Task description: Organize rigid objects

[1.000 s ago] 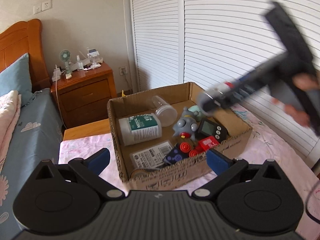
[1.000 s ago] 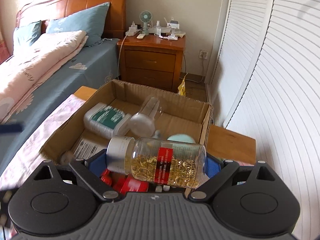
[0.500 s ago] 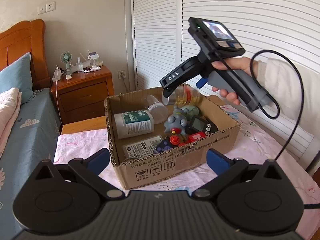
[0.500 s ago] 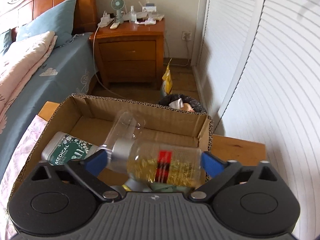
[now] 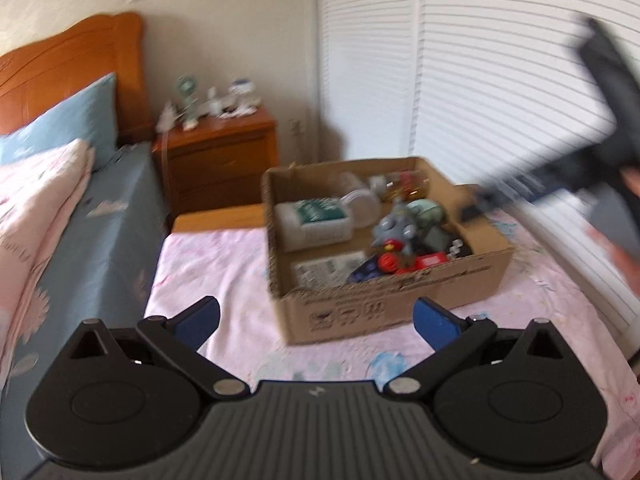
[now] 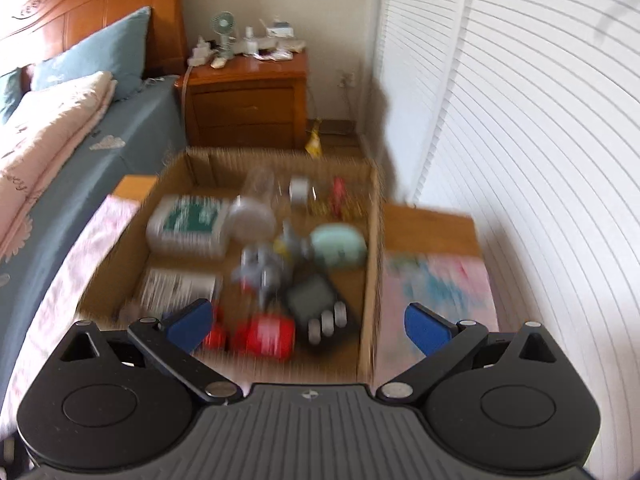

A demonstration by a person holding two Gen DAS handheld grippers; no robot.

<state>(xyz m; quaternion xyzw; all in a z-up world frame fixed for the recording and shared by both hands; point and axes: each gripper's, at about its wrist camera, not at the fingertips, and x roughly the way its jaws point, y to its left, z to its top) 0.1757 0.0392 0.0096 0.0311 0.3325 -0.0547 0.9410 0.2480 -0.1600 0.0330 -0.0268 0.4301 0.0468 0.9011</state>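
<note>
Capsule bottle (image 6: 332, 200) lies on side in far right corner of cardboard box (image 6: 370, 240), long axis along far wall; right gripper (image 6: 306, 326) spread wide, nothing between fingers, jaws just opened, nearer to box than left gripper (image 5: 316, 320), also spread empty before box's near wall

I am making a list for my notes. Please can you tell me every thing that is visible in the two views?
cardboard box: one, brown, on the pink cloth
pill bottle: one, clear with red label, far right corner of box
white bottle: one, green label, lying in box at left
clear cup: one, in box
grey toy: one, middle of box
mint case: one, box right side
red toys: near edge of box
nightstand: one, wooden, beside bed
bed: one, blue sheet
left gripper: fingers open, empty
right gripper: fingers open, empty
</note>
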